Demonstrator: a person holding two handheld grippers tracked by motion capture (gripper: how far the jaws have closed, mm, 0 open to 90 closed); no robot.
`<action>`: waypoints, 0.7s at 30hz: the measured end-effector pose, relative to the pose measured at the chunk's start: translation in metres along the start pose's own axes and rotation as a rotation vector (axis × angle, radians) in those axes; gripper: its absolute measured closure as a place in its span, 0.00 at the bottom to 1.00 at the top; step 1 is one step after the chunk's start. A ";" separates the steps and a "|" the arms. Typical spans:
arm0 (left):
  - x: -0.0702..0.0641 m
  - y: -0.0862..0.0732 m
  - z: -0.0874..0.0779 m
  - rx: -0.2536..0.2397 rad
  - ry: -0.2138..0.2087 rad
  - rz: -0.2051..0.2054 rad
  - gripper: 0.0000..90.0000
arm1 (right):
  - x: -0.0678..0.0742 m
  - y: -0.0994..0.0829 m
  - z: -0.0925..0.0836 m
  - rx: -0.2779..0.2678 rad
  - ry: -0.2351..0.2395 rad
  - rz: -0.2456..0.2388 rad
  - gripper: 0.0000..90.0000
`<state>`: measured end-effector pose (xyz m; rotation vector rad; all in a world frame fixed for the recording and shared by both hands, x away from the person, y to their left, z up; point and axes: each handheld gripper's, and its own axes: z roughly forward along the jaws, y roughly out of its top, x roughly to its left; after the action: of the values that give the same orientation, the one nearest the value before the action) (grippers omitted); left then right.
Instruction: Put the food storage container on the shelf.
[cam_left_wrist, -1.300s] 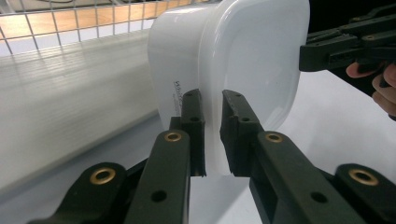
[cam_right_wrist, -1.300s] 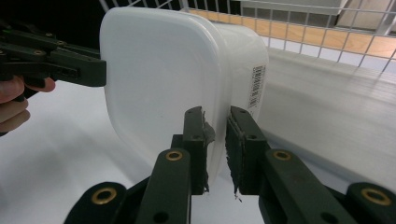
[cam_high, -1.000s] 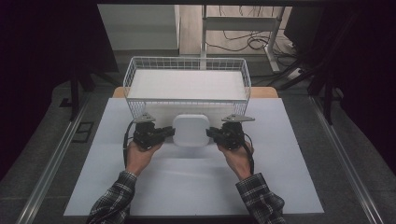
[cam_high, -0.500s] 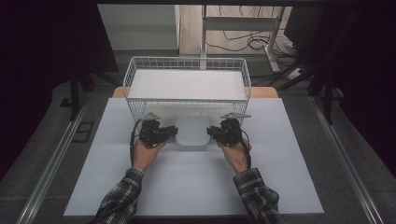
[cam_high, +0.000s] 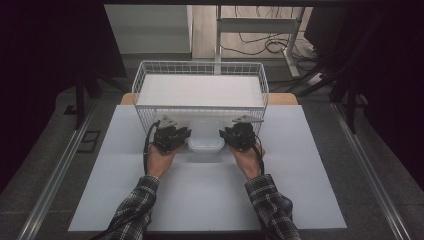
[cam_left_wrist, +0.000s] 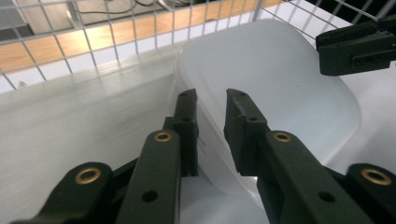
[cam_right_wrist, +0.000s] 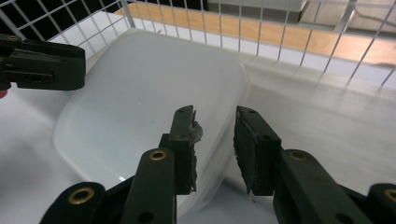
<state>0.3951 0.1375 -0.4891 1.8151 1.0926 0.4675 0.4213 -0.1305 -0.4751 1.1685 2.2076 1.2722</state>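
moved: white container (cam_high: 205, 136) pushed away from person, now against the basket's near wall; both jaws just been opening
tabletop (cam_high: 300, 165): white
wire basket (cam_high: 200, 90): far edge
left gripper (cam_left_wrist: 211, 105): released, container rim between jaws
right gripper (cam_right_wrist: 215, 122): released, astride opposite rim

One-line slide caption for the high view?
Both grippers, left and right, flank a white tub against the wire basket.
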 end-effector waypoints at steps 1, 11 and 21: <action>0.001 0.001 0.002 -0.003 0.014 -0.004 0.82 | 0.000 0.001 0.002 -0.007 -0.006 -0.004 0.76; 0.000 0.000 -0.020 -0.052 0.026 0.002 0.56 | -0.003 0.010 -0.001 -0.032 -0.033 0.021 0.77; -0.013 -0.031 -0.073 -0.075 -0.048 0.038 0.23 | 0.012 0.000 -0.036 -0.046 0.032 -0.056 0.95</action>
<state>0.3222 0.1699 -0.4778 1.7745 0.9967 0.4787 0.3913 -0.1409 -0.4546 1.0683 2.2062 1.3204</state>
